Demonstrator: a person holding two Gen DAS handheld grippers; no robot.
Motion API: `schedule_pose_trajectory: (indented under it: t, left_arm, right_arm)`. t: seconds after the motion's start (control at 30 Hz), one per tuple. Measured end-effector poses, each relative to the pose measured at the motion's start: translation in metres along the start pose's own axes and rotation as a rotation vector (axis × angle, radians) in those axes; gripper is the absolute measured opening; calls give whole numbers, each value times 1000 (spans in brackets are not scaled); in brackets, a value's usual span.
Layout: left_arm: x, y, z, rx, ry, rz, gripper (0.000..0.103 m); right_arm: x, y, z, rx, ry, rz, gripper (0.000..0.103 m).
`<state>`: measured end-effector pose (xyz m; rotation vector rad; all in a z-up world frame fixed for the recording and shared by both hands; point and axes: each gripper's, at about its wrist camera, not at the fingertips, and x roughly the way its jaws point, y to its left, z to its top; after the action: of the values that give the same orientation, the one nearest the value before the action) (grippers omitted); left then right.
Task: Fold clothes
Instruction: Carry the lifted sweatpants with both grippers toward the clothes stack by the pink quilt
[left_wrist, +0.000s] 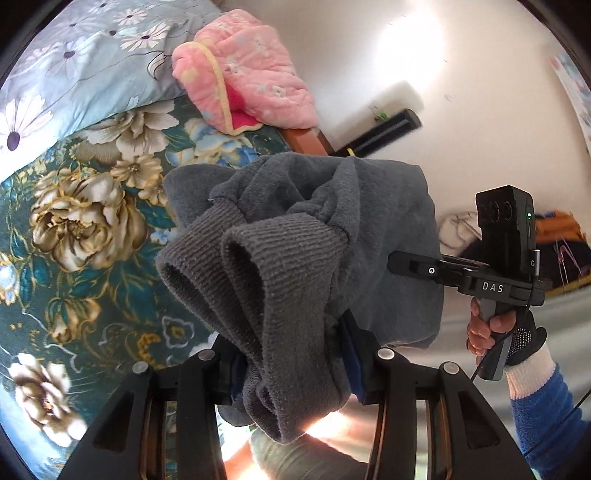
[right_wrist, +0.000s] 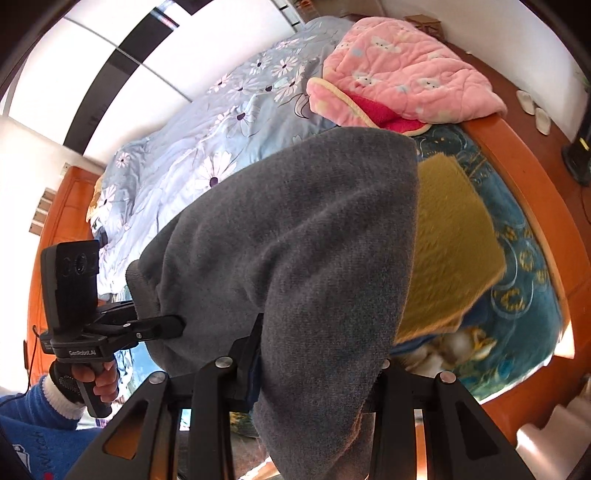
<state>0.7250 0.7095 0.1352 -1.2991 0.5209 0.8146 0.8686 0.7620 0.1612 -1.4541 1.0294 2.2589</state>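
Note:
A dark grey fleece garment (left_wrist: 332, 206) with two ribbed cuffs (left_wrist: 258, 266) hangs in the air above the bed. My left gripper (left_wrist: 295, 365) is shut on the bunched cloth just below the cuffs, its blue pads pressed against it. In the right wrist view the same grey garment (right_wrist: 295, 236) drapes over my right gripper (right_wrist: 314, 362), which is shut on its folded edge. Each gripper shows in the other's view: the right gripper (left_wrist: 402, 264) reaches into the cloth from the right, and the left gripper (right_wrist: 173, 328) from the left. A gloved hand (left_wrist: 491, 328) holds the right handle.
Below lies a bed with a teal flowered sheet (left_wrist: 92, 240), a pale blue daisy duvet (right_wrist: 207, 147) and a pink quilt (right_wrist: 402, 74) at its far end. A mustard cloth (right_wrist: 450, 251) lies on the sheet. The wooden bed frame (right_wrist: 524, 177) curves round the edge, with white slippers (right_wrist: 535, 110) on it.

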Motion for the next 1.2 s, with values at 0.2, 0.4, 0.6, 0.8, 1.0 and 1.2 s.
schedule_pose_trajectory:
  t: [0.2, 0.4, 0.6, 0.8, 1.0, 1.2]
  left_arm:
    - [43, -17, 11, -155, -15, 52, 45]
    - [75, -31, 20, -244, -30, 114, 45]
    - [91, -16, 21, -324, -39, 189, 47]
    - [101, 0, 16, -387, -42, 220, 48]
    - [103, -3, 20, -352, -29, 253, 52]
    - [95, -14, 24, -288, -5, 270, 54]
  right_arm:
    - [13, -52, 48, -90, 119, 46, 37]
    - [35, -99, 88, -160, 231, 91, 37]
    - [67, -120, 109, -193, 319, 137, 37]
    - [91, -128, 116, -188, 351, 159, 40]
    - [102, -141, 118, -166, 358, 163, 46]
    - [85, -130, 113, -205, 290, 134, 49]
